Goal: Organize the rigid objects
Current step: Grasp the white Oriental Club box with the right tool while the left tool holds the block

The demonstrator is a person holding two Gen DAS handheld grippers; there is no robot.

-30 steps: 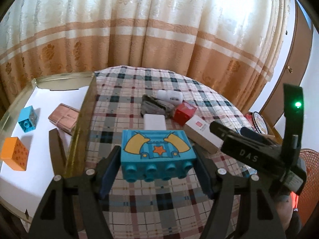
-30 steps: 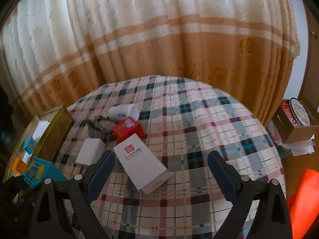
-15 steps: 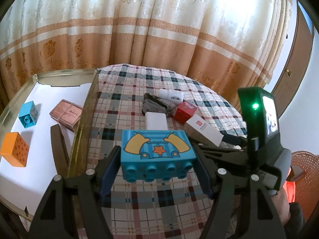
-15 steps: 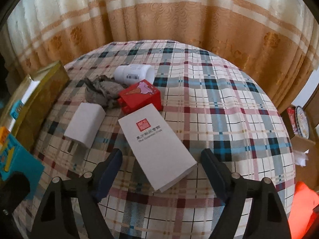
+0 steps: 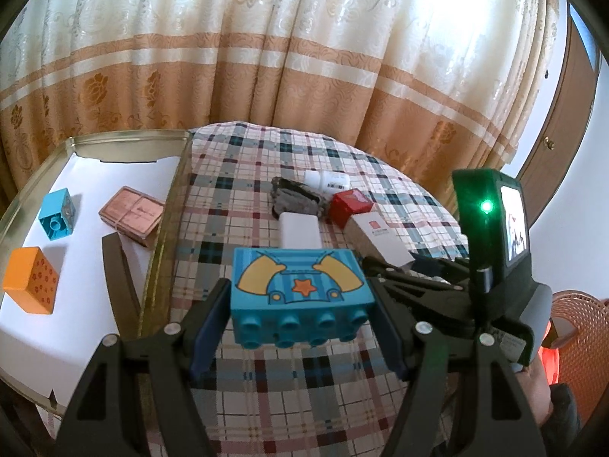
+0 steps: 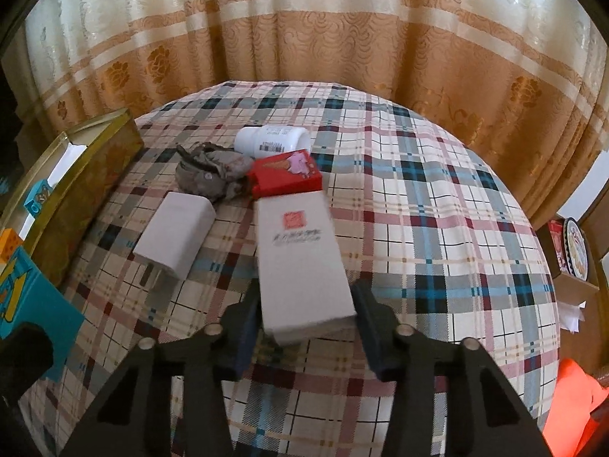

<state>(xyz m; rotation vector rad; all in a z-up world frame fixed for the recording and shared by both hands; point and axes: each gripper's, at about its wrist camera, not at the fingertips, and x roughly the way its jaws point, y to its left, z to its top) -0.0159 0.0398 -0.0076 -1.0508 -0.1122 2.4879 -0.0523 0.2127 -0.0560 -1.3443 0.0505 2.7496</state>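
My left gripper [image 5: 300,301] is shut on a blue toy brick [image 5: 300,282] with a yellow-and-star print, held above the plaid tablecloth just right of the gold-rimmed tray [image 5: 167,205]. In the tray lie a small blue brick [image 5: 57,213], an orange block [image 5: 30,285] and a pinkish-brown box [image 5: 133,215]. My right gripper [image 6: 306,308] straddles the near end of a long white box [image 6: 300,251] with a red seal. Its jaws are closing, and both pads touch the box's sides.
Behind the white box lie a red carton [image 6: 285,175], a white bottle [image 6: 270,139] on its side, a crumpled grey cloth [image 6: 209,171] and a white charger [image 6: 175,232]. Curtains hang behind the round table. A cardboard box [image 6: 571,262] stands off its right edge.
The right gripper came down and closer to the white box, rolled into line with it, and its jaws narrowed onto the box's sides. The left gripper and its brick stayed put.
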